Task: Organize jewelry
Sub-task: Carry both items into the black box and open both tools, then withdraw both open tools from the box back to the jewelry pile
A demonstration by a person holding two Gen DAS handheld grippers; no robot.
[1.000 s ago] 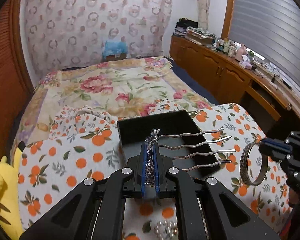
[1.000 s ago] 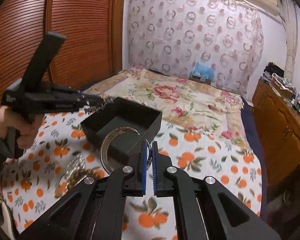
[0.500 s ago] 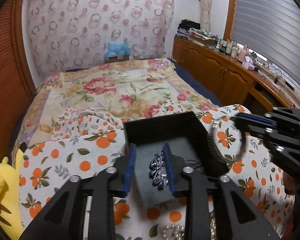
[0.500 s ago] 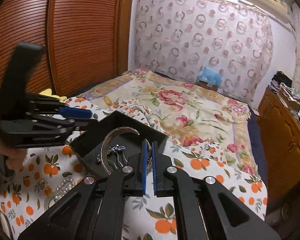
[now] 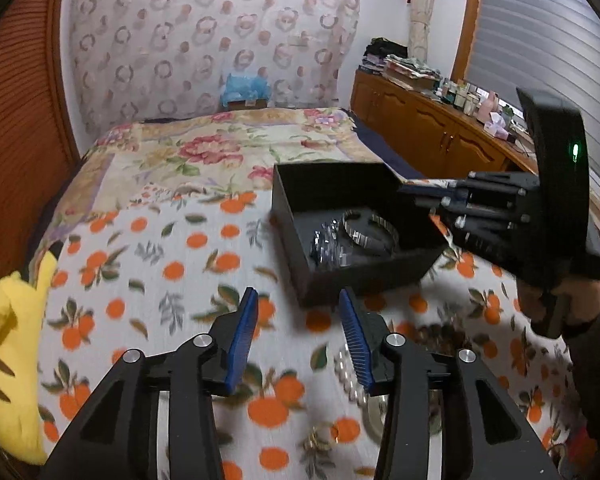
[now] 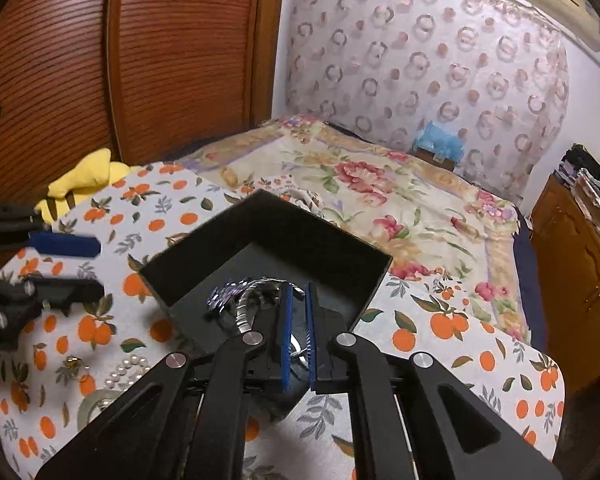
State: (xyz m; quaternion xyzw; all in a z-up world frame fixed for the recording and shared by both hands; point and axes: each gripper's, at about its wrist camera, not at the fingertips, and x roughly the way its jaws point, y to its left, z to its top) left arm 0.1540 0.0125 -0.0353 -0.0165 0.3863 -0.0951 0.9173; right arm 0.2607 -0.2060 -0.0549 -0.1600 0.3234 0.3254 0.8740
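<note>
A black open box [image 5: 364,276] [image 6: 364,280] sits on the orange-print cloth. Inside lie a sparkly hair comb [image 5: 328,246] [image 6: 224,294] and a silver bangle [image 5: 370,228] [image 6: 246,308]. My left gripper [image 5: 298,332] is open and empty, just in front of the box's near left corner; it shows at the left of the right wrist view [image 6: 82,268]. My right gripper [image 6: 298,334] hovers over the box's near edge with its jaws slightly apart, nothing clamped between them; it reaches over the box's right side in the left wrist view [image 5: 420,196].
Loose jewelry lies on the cloth near me: a pearl string [image 5: 350,376] [image 6: 126,372], a silver ring-shaped piece [image 6: 94,404], a small gold piece [image 6: 72,364]. A yellow plush [image 5: 8,340] [image 6: 84,178] lies at the left edge. A wooden cabinet [image 5: 432,136] stands right.
My left gripper opened, dropped the sparkly comb into the box and pulled back left. My right gripper brought the bangle over the box and released it inside.
</note>
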